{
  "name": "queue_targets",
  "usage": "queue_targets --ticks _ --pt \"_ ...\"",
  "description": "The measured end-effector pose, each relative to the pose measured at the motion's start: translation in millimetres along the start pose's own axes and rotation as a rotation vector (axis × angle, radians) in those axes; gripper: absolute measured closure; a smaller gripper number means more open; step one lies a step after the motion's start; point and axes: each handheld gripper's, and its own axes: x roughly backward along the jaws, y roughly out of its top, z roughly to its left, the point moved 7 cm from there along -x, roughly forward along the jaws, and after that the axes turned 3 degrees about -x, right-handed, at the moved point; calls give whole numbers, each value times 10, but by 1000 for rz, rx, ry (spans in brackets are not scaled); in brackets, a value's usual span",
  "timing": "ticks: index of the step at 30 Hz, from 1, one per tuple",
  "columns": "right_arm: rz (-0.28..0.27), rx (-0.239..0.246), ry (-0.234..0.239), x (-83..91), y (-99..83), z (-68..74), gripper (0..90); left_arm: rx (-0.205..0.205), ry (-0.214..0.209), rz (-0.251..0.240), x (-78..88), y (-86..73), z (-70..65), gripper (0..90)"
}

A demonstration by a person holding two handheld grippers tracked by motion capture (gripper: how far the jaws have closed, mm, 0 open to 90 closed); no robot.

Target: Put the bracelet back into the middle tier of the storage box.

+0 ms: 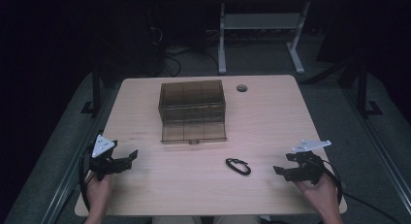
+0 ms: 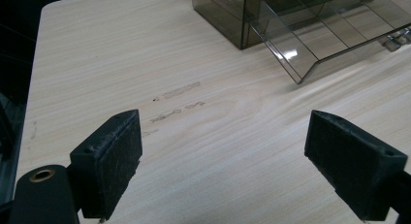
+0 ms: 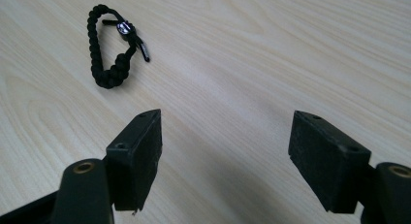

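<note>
Black braided cord forms the bracelet (image 3: pixel 110 44), a closed loop with a small clasp, lying flat on the bench (image 1: pixel 271 112) ahead and left of my right gripper (image 1: pixel 286 163) fingers, well apart. Both grippers stand wide and empty; the left gripper (image 1: pixel 127 158) idles. I judge this the approach step: next, advance, straddle the cord, close.

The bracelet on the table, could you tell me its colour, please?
Black bracelet, clearest in the right gripper view.
</note>
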Motion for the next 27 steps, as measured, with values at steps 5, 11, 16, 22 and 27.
queue_targets --ticks 5,11,16,22,27 --pt "1 1 1 -10 12 23 271 6 0 -6 13 -1 7 129" --pt "3 15 9 -17 50 78 267 7 -2 -8 0 3 4 129" --pt "-13 39 14 -2 102 132 262 2 -4 -3 0 1 -10 129" --pt "0 61 25 -6 185 244 249 8 -3 -9 3 3 -1 129" --pt "8 91 27 -19 242 308 243 11 1 -9 7 3 9 129"
